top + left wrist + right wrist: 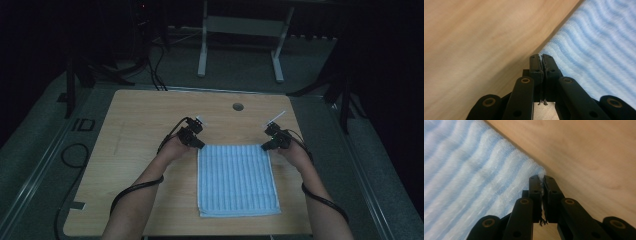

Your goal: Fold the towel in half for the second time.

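**Towel pinched at both far corners**

The towel (237,180), blue-striped ribbed cloth, lies flat on the wooden table (135,150). The gripper views show the weave nipped between closed jaws: left gripper (541,57) and right gripper (541,177) each clamp a corner.

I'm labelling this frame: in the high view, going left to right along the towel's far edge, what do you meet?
Left gripper pinching the far left corner → blue striped towel → right gripper pinching the far right corner, all on the wooden table.
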Tool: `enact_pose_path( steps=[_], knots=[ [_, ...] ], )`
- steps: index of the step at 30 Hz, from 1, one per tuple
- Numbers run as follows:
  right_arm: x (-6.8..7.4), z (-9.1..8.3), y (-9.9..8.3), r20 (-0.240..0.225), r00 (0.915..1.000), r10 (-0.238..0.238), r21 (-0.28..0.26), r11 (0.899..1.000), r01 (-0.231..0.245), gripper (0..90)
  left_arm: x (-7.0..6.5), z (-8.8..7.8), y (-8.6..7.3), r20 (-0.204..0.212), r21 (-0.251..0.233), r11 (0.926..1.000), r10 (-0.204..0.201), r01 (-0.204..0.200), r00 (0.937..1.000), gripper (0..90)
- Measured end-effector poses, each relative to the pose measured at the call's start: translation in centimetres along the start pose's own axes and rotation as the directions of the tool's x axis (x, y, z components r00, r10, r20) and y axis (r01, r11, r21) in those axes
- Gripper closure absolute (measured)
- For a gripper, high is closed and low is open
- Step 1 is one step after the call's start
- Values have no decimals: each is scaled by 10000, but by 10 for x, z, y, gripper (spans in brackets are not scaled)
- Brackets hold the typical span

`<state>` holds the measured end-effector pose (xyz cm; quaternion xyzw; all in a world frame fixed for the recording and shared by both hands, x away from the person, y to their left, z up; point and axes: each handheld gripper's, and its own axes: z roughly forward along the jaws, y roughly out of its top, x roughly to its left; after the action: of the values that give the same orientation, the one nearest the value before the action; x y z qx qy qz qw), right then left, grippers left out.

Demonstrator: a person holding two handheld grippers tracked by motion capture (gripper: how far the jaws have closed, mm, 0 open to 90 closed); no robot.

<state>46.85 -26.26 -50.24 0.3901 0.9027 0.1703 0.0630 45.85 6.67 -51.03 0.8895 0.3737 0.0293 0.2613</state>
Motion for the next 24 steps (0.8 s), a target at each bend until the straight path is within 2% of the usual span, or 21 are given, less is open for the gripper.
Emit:
enact_pose_path(
  steps=[3, 5, 9, 12, 15, 16, 20, 21, 22, 23, 24],
  knots=[
    [-1, -13, 5, 30, 10000, -50, -477, 9988, 51, 857, 1, -12, 7, 101, -122, 9999, -49, 50, 9999, 873],
    [0, -22, 7, 85, 9999, -130, -675, 9976, 135, 857, 0, -20, 12, -72, -168, 9998, -72, 70, 9999, 874],
    [4, -39, 11, 314, 9991, -297, -1080, 9936, 329, 857, -5, -39, 19, -192, -472, 9981, 389, -398, 9991, 874],
    [7, -53, 11, 508, 9977, -442, -1429, 9884, 510, 856, -9, -54, 22, -243, -724, 9959, 519, -536, 9984, 875],
    [12, -67, 9, 534, 9965, -642, -1747, 9819, 727, 856, -19, -69, 20, -156, -1089, 9905, 828, -840, 9964, 875],
    [14, -71, 6, 615, 9953, -751, -1926, 9775, 857, 856, -23, -74, 19, -38, -1172, 9876, 1045, -1042, 9945, 874],
    [32, -90, -13, 715, 9909, -1137, -2722, 9535, 1290, 856, -40, -87, 6, -121, -1199, 9737, 1937, -1937, 9810, 874],
    [36, -94, -19, 650, 9905, -1213, -2858, 9487, 1349, 856, -43, -89, 2, -40, -1171, 9718, 2054, -2045, 9787, 874],
    [36, -94, -19, 650, 9905, -1213, -2858, 9487, 1349, 856, -43, -89, 2, -40, -1171, 9718, 2054, -2045, 9787, 874],
    [40, -98, -26, 719, 9886, -1321, -2945, 9442, 1475, 856, -47, -91, -4, 20, -1098, 9685, 2251, -2235, 9743, 874],
    [49, -104, -43, 645, 9887, -1350, -3252, 9339, 1488, 856, -51, -92, -13, 211, -1081, 9657, 2398, -2363, 9706, 874]
  ],
)
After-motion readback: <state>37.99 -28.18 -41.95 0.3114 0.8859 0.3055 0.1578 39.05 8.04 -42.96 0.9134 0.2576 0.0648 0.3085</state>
